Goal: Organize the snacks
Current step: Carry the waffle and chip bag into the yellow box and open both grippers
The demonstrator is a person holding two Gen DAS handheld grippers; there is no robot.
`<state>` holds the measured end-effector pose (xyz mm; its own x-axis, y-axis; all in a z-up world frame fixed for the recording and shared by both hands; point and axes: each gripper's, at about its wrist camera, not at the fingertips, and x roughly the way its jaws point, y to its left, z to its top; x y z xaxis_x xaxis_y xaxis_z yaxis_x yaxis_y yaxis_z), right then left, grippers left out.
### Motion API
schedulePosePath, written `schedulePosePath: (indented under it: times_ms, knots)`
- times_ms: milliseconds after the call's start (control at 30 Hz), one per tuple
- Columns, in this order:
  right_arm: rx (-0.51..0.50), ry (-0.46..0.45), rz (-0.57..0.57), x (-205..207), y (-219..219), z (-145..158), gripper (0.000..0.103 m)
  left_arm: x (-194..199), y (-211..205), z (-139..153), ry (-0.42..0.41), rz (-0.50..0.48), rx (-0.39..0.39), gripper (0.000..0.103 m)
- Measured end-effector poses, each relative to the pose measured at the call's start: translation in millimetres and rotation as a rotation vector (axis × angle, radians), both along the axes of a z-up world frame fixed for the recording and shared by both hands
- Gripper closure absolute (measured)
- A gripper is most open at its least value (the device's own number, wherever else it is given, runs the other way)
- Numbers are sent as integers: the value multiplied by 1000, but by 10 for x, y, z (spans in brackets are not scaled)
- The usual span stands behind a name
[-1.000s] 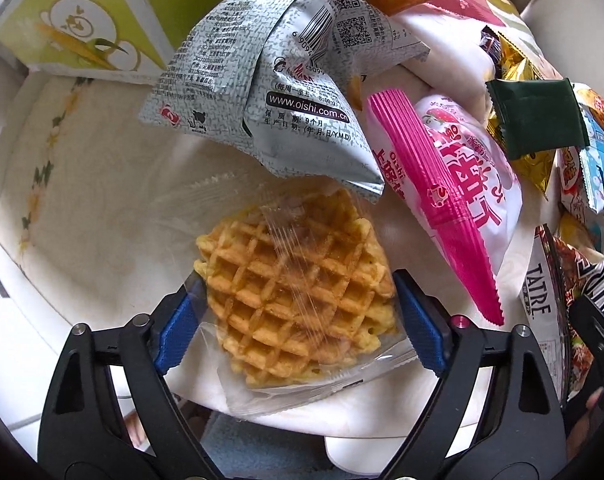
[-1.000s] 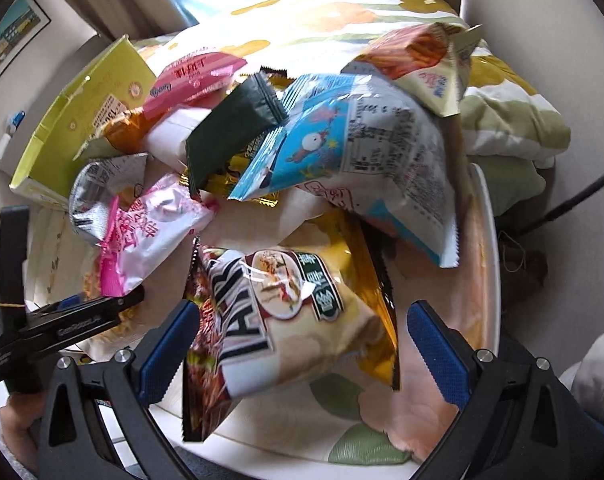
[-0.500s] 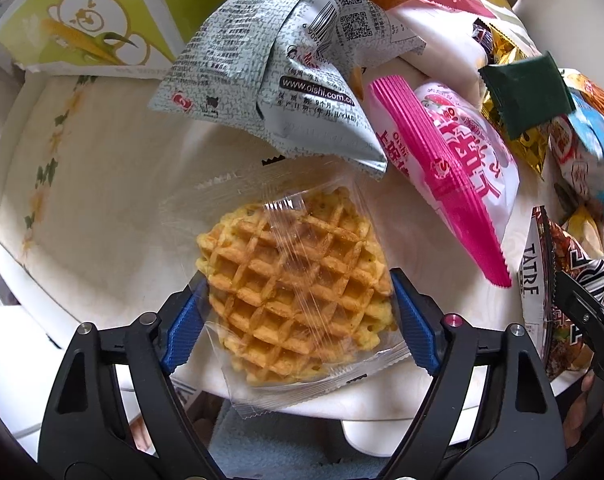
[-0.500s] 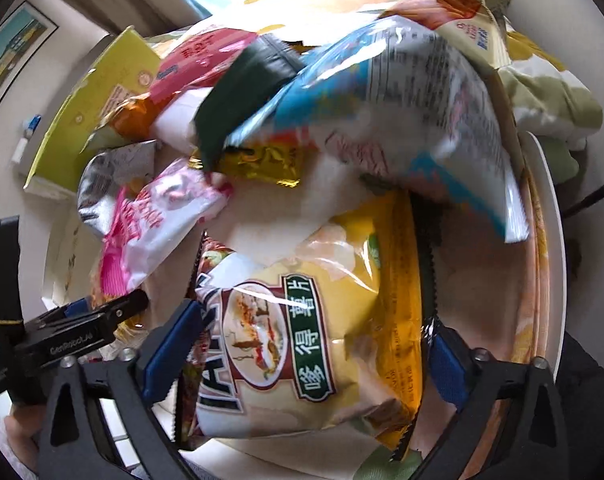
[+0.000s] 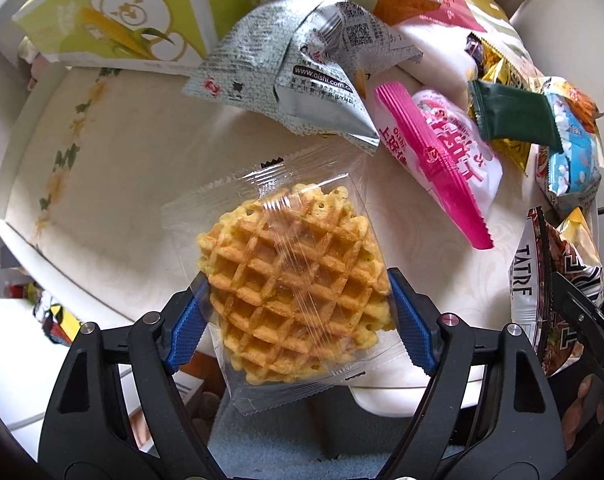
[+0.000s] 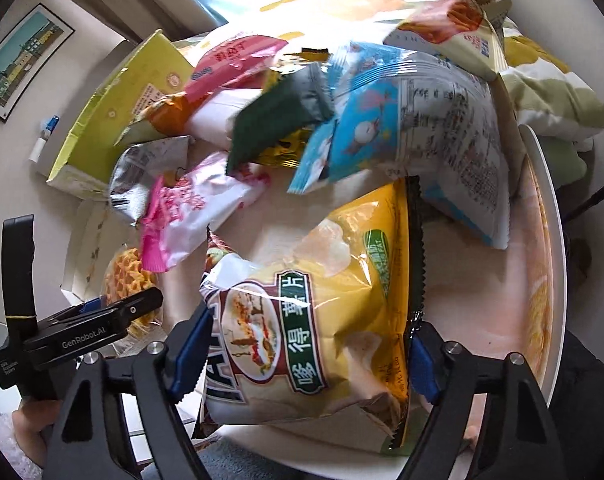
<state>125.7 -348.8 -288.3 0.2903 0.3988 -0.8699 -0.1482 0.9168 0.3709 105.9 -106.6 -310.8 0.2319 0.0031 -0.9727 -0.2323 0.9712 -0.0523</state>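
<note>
My left gripper (image 5: 298, 316) is shut on a waffle in a clear wrapper (image 5: 290, 280), held at the near edge of the white round table (image 5: 122, 184). The waffle also shows in the right wrist view (image 6: 128, 276), with the left gripper's body (image 6: 82, 332) in front of it. My right gripper (image 6: 302, 352) is shut on a yellow potato chip bag (image 6: 334, 304) and a TATRE snack bag (image 6: 218, 320) beneath it. That TATRE bag also shows in the left wrist view (image 5: 530, 292).
A pile of snack bags covers the table: a silver Oishi bag (image 5: 302, 68), a pink-and-white bag (image 5: 446, 152), a dark green packet (image 5: 514, 116), a blue-and-white bag (image 6: 418, 128). A green corn-bear box (image 5: 114, 16) stands at the back left. A cushion (image 6: 550, 92) lies behind.
My left gripper closed on the waffle pack and lifted it slightly toward me. My right gripper moved forward and closed on the yellow chip bag.
</note>
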Motion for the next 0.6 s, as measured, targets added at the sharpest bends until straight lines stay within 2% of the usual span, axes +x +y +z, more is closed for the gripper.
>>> schedulePosePath:
  times_ms: [233,400,600]
  knots:
    - [19,-54,19,-176,96,282,24,-110,24,309,-65,24,3,23]
    - [26,-116,43,-145,220,535,24,-202,117,672,-131,43,-2,23]
    - [29,-203,67,-43,410,864,24,-233,192,1153,-226,20,-5,23]
